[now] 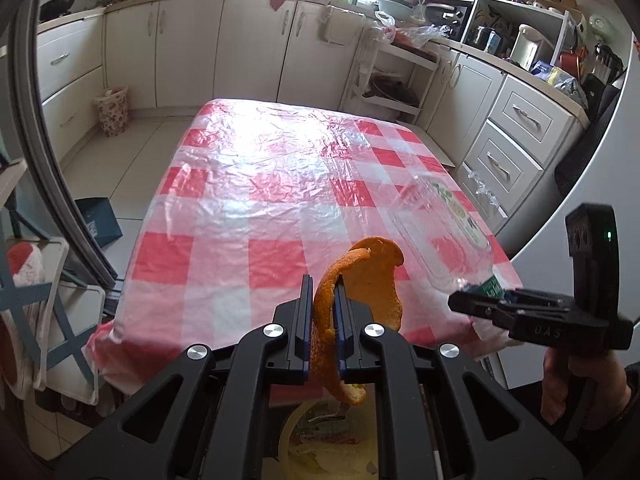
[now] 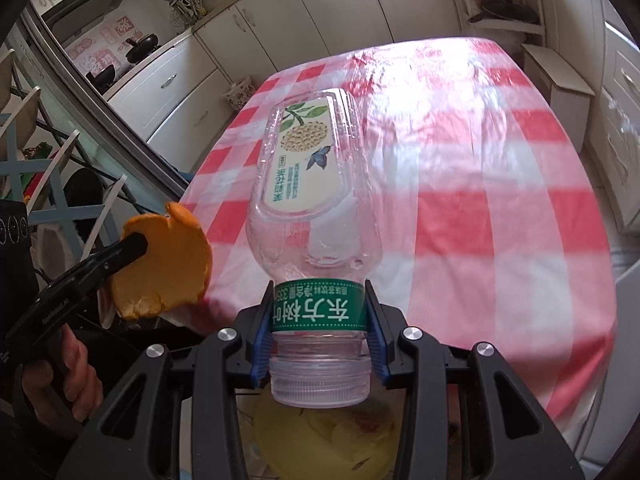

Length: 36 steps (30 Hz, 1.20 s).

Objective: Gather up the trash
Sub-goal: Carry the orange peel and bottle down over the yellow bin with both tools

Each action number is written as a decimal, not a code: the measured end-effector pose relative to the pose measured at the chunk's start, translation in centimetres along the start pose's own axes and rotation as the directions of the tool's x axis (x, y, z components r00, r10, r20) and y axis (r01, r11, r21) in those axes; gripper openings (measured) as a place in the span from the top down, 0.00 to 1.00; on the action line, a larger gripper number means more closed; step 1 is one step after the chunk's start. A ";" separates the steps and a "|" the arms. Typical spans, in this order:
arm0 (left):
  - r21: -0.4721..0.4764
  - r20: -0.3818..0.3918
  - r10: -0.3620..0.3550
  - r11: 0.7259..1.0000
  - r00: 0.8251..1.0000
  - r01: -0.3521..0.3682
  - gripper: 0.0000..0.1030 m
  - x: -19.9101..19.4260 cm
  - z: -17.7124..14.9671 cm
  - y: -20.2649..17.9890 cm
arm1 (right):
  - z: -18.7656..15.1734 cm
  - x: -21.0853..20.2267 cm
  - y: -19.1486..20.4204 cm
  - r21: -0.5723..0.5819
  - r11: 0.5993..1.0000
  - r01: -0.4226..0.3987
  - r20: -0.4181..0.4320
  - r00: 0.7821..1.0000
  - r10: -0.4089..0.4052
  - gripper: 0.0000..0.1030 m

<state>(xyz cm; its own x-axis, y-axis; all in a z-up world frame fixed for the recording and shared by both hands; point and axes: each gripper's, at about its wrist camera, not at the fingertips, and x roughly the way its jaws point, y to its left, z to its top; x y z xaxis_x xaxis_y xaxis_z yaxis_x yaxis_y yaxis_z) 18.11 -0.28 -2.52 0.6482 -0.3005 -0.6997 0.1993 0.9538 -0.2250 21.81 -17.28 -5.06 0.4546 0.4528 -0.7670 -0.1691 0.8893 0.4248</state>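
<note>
- Orange peel (image 1: 352,280) is pinched in my left tool (image 1: 323,320); the clear bottle (image 2: 308,208) is clamped by its neck in my right tool (image 2: 318,344).
- Both are carried off the tabletop (image 1: 248,184); below each tool sits what may be a yellow-lined bin (image 2: 320,432), so releasing comes next.

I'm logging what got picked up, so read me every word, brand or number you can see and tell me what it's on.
"东方树叶" on the green neck band of the clear plastic bottle.
"335", cut off at the edge of the same band.
"DAS" on the right gripper's body.
"GenRobot.AI" on the left gripper's arm.
The bottle's cream label: its text is too small and blurred to read.
</note>
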 end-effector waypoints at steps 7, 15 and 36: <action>-0.025 0.010 -0.005 1.000 1.000 0.005 0.92 -3.1 -3.2 0.7 | -4.8 -2.1 0.5 0.046 0.999 -0.018 0.036 0.999 0.016 0.61; -0.003 0.000 -0.013 1.000 1.000 0.013 0.92 -5.0 -6.0 0.2 | -8.6 -3.5 1.7 0.036 0.999 -0.010 0.041 0.999 0.009 0.61; 0.145 -0.226 -0.037 0.987 0.973 0.071 0.91 -2.9 -12.1 -5.9 | -13.6 -1.8 2.6 0.004 0.997 0.077 -0.118 0.990 -0.076 0.61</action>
<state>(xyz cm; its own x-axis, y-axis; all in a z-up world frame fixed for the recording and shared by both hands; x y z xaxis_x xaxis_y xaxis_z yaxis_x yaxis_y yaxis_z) 6.12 -5.09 -7.36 0.4573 -0.3296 -0.8260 0.3493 0.9207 -0.1740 8.67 -14.92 -9.13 0.3593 0.3886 -0.8485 -0.1299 0.9212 0.3669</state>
